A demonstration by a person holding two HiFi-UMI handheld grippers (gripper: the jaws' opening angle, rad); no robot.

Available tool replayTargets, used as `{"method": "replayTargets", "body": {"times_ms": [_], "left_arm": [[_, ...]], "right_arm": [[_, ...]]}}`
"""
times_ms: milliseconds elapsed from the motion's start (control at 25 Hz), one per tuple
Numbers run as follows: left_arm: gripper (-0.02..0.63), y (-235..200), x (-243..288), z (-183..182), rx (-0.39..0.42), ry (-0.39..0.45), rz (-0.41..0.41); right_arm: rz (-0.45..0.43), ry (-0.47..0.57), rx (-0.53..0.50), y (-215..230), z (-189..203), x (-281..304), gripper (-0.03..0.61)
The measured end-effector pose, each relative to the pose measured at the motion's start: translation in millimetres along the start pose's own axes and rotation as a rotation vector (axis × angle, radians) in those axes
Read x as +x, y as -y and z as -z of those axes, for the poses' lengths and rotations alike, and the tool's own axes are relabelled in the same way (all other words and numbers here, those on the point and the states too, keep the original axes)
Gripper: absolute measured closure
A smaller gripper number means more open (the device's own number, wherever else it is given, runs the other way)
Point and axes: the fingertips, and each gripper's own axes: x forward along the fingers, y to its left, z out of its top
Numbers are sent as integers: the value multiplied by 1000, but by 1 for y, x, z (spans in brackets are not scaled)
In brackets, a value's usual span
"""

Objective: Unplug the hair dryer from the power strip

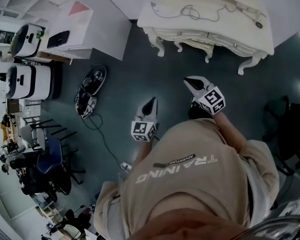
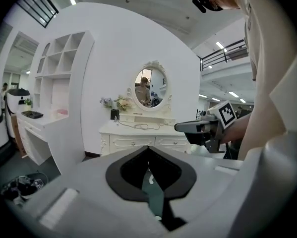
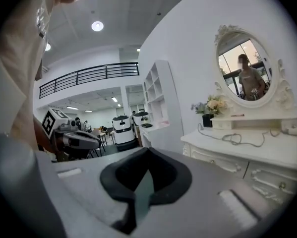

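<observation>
A cream dressing table (image 1: 225, 36) stands ahead at the top of the head view. A thin cable (image 1: 190, 11) lies looped on its top, and a long white object that may be the hair dryer (image 1: 250, 13) lies at its right end. I cannot make out a power strip. My left gripper (image 1: 151, 103) and right gripper (image 1: 191, 82) are held in the air over the floor, short of the table, both shut with nothing in them. The left gripper view shows the table (image 2: 138, 140), the cable (image 2: 141, 126) and the right gripper (image 2: 180, 127).
Black devices (image 1: 89, 91) with a cord lie on the dark floor to the left. A white shelf unit (image 1: 69, 31) and white machines (image 1: 27, 79) stand further left, chairs (image 1: 44, 164) below them. An oval mirror (image 3: 245, 71) hangs over the table. A dark chair (image 1: 290, 129) is at the right.
</observation>
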Motion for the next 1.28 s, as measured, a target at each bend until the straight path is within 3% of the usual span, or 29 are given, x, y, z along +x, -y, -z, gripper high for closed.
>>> {"method": "replayTargets", "body": {"times_ms": [160, 360, 520, 680, 880, 1000, 1280], "left_arm": [[607, -22, 44, -19, -18, -31, -50], [607, -30, 119, -38, -25, -35, -26], [607, -32, 150, -38, -43, -59, 14], [607, -69, 183, -41, -73, -61, 22], [607, -136, 218, -52, -70, -34, 76], [607, -177, 226, -76, -63, -10, 112], [607, -300, 267, -119, 44, 24, 246]], "right_arm": [[-56, -41, -33, 51, 0, 32, 574], [-79, -119, -7, 112, 16, 68, 574], [-125, -162, 9, 126, 23, 90, 574], [-140, -179, 6, 148, 17, 125, 574], [-77, -152, -12, 167, -8, 178, 574], [8, -167, -1, 178, -31, 208, 574], [182, -150, -80, 204, -96, 314, 574]]}}
